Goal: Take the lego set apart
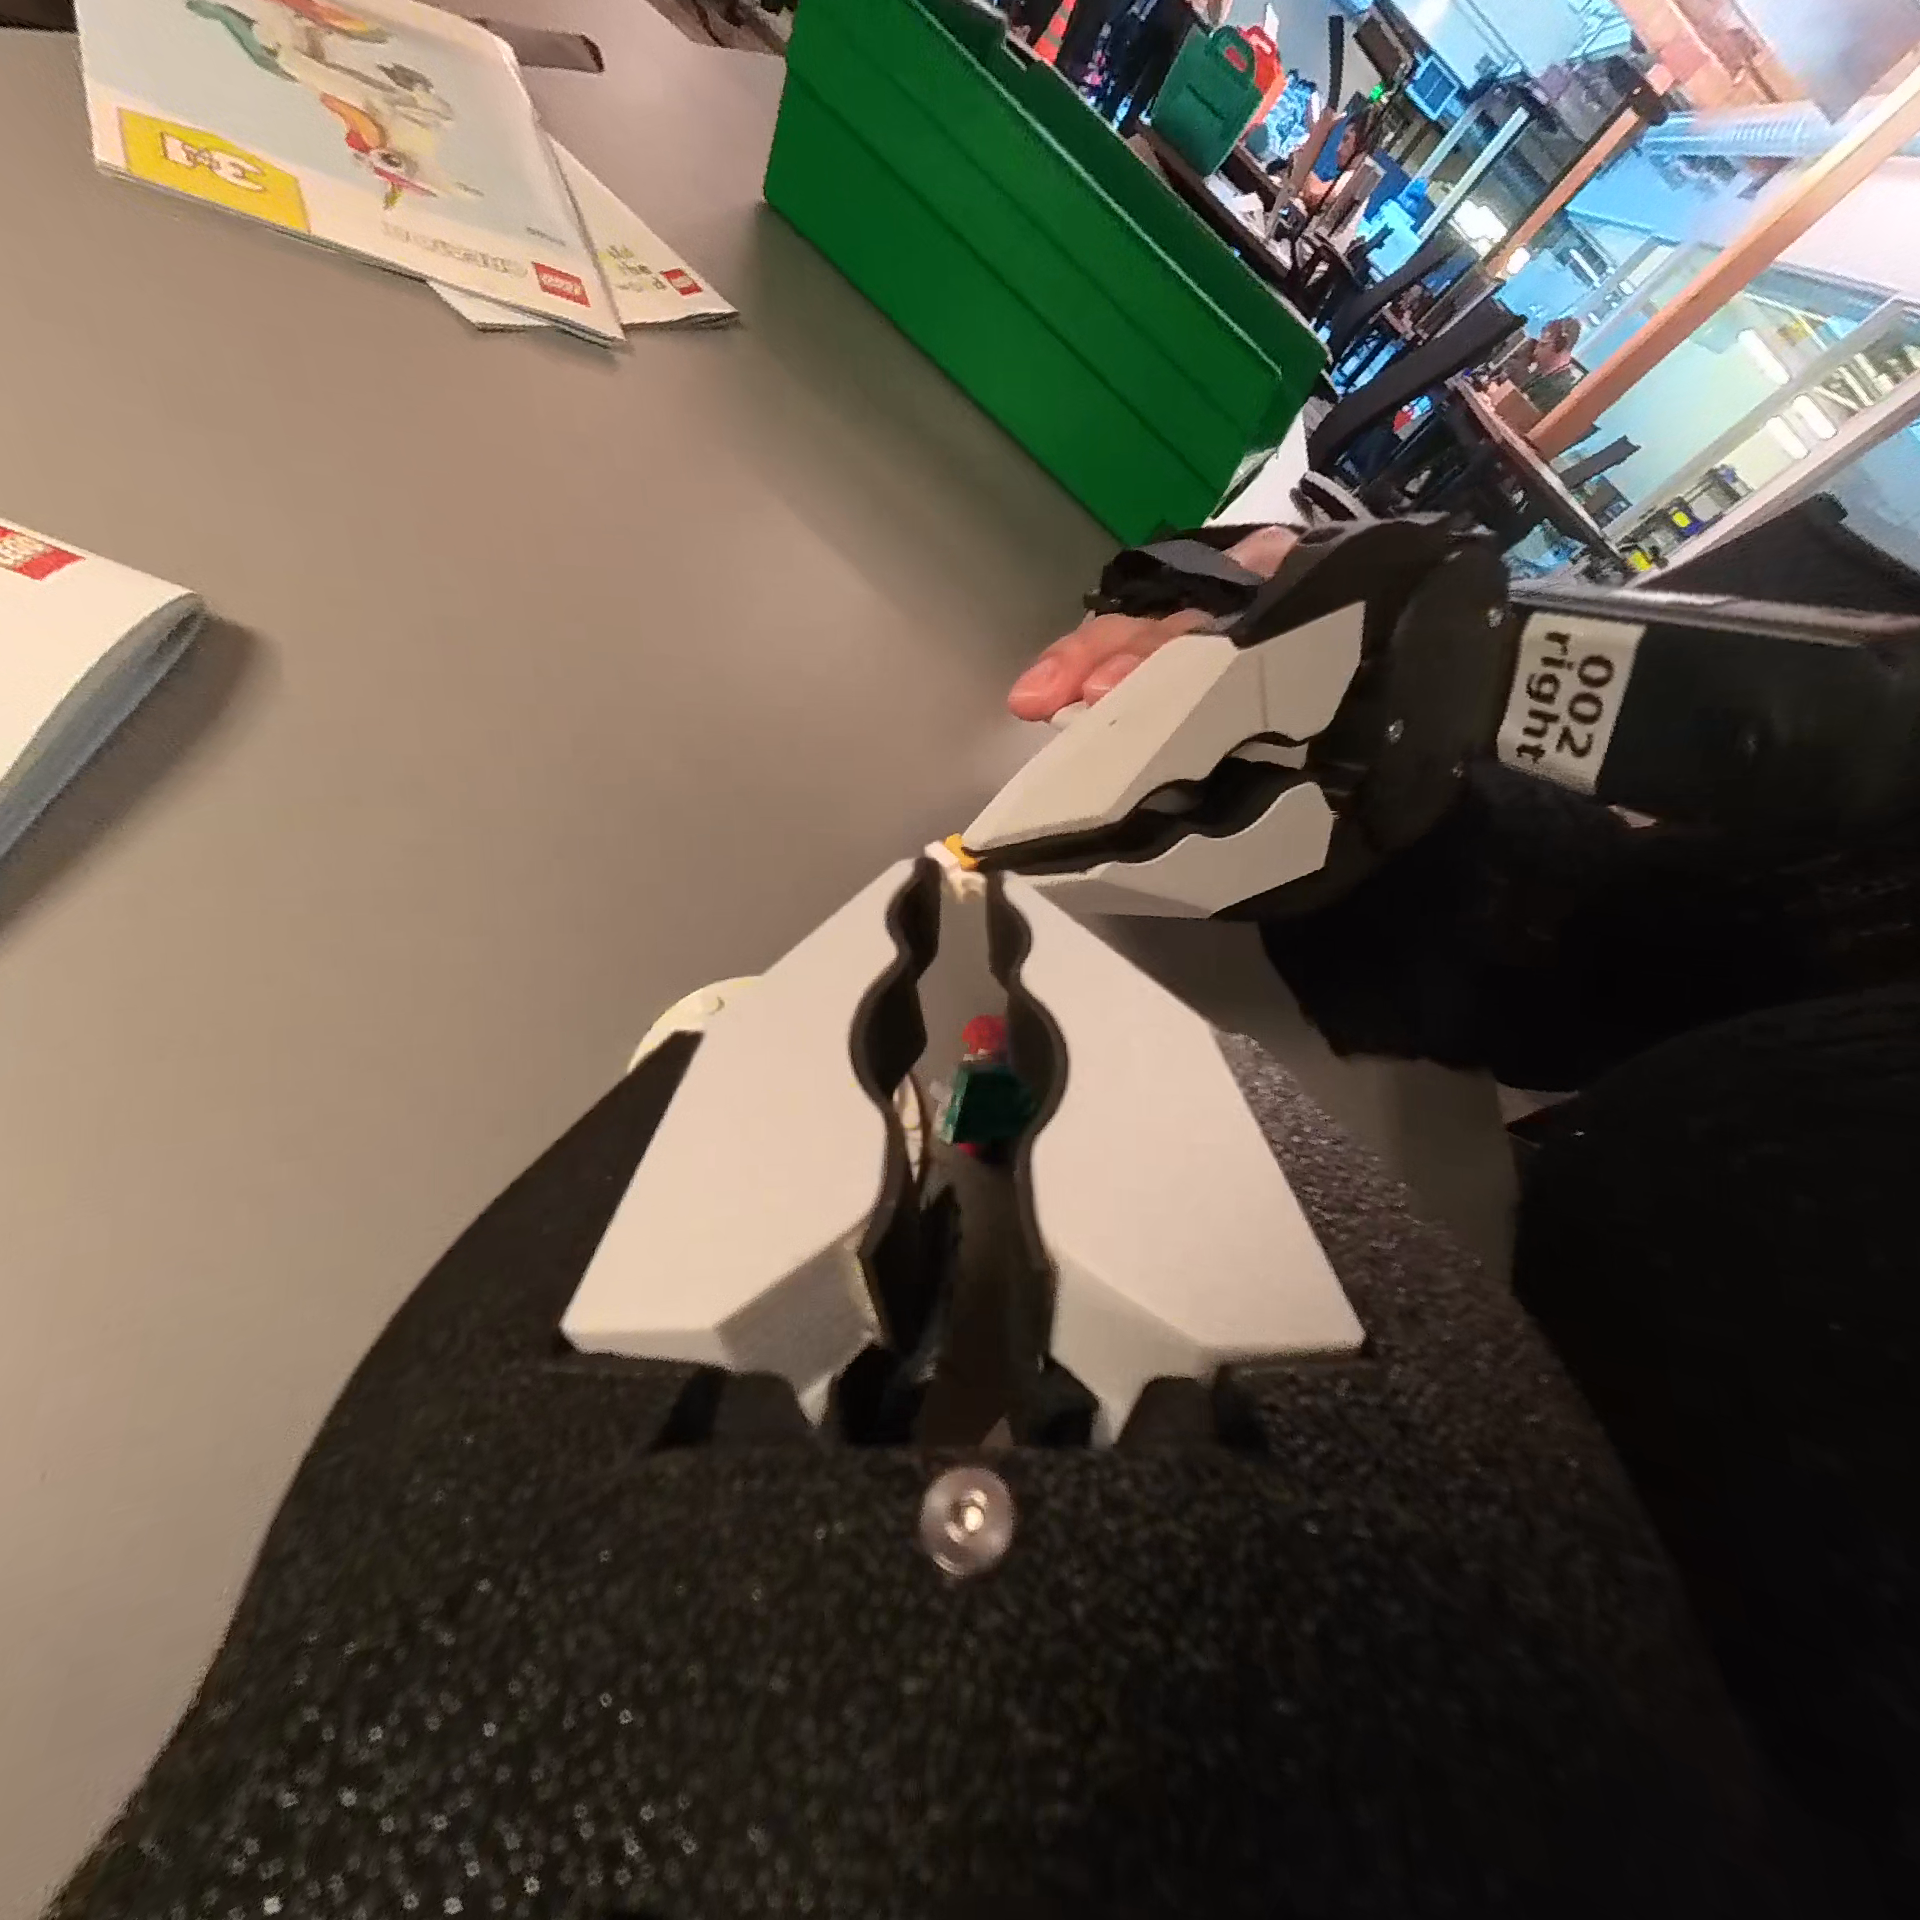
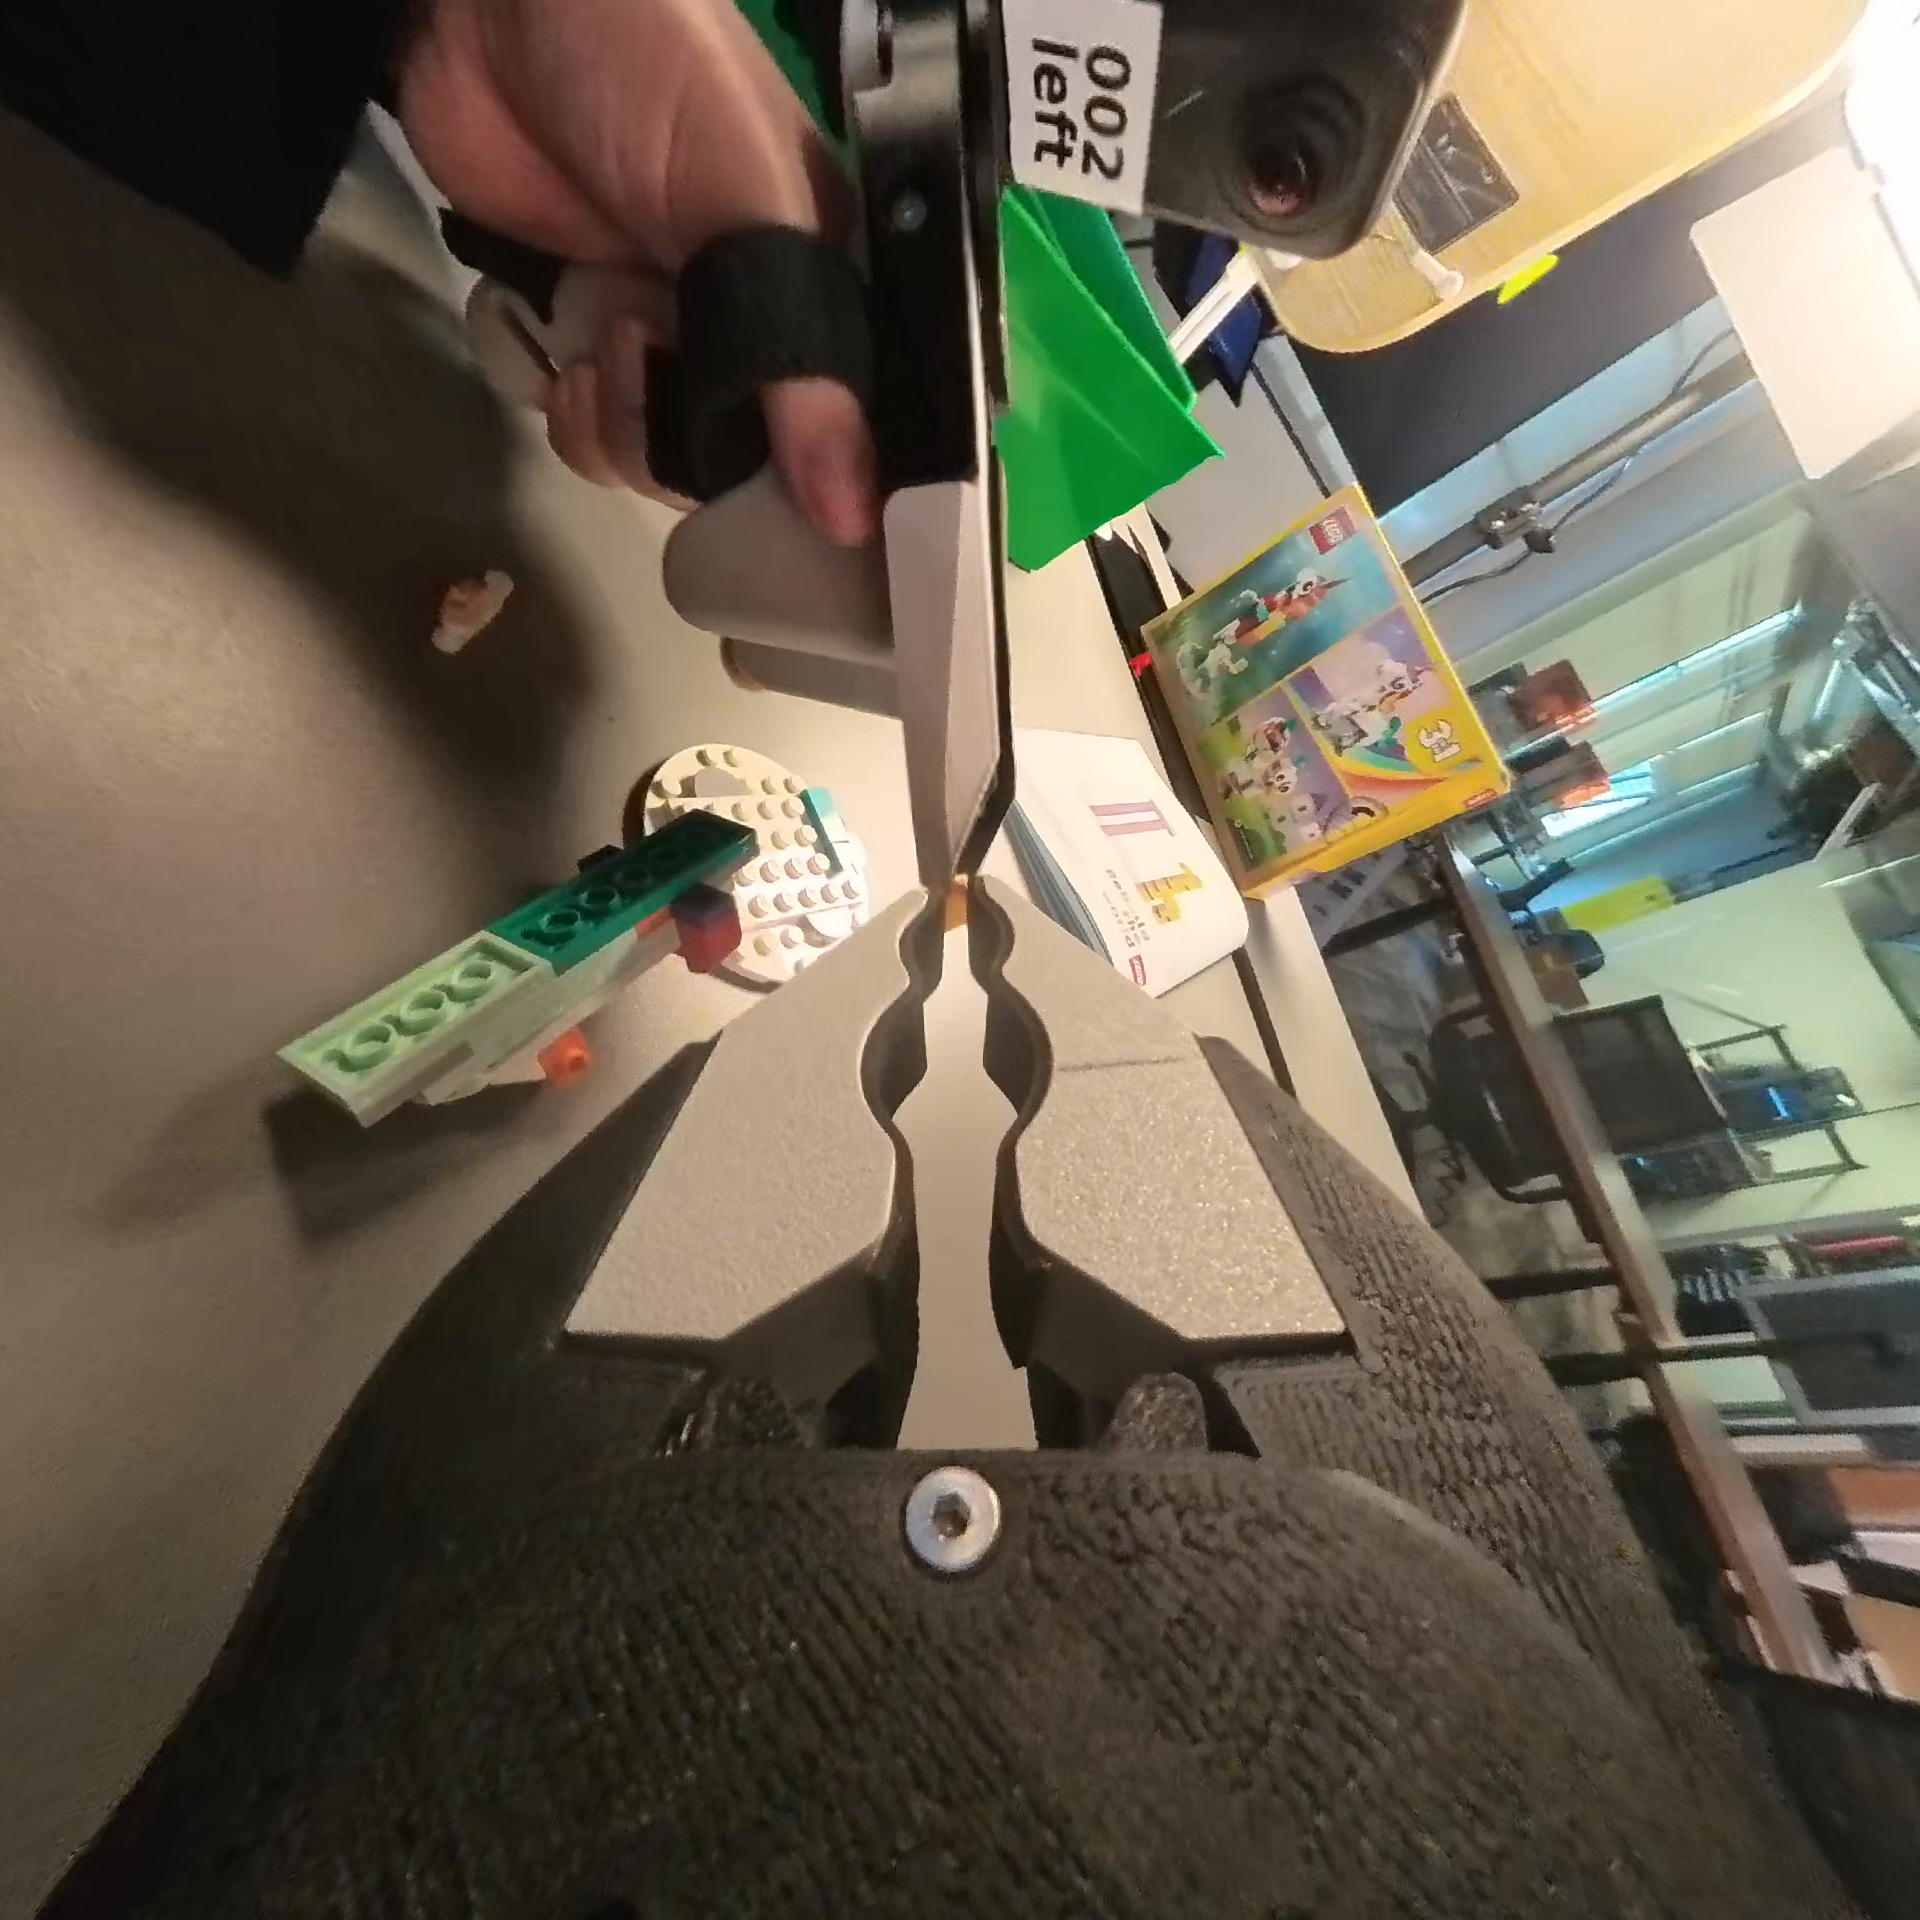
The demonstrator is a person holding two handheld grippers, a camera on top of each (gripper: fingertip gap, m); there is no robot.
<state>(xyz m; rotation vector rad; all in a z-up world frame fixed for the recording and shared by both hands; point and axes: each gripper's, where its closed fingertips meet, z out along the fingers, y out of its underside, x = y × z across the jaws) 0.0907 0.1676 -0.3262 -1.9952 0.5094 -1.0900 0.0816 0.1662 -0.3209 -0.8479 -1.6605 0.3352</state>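
Note:
A tiny white-and-yellow lego piece (image 1: 956, 868) is held in the air between both grippers. My left gripper (image 1: 958, 881) is shut on its white end. My right gripper (image 1: 977, 854) comes in from the right, shut on its yellow end. In the right wrist view my right gripper (image 2: 951, 906) pinches the yellow-orange bit (image 2: 954, 891), and the left gripper (image 2: 951, 868) meets it tip to tip from above. The rest of the lego model (image 2: 540, 966), green plates on a white round plate with red, blue and orange bricks, lies on the grey table (image 2: 208, 727) to the left.
A green bin (image 1: 1018, 260) stands at the table's far side. Instruction booklets (image 1: 332, 156) lie beyond, another sits at the left edge (image 1: 62, 665). A small loose piece (image 2: 473, 608) lies on the table. A yellow lego box (image 2: 1320, 696) and a booklet (image 2: 1122, 883) sit farther back.

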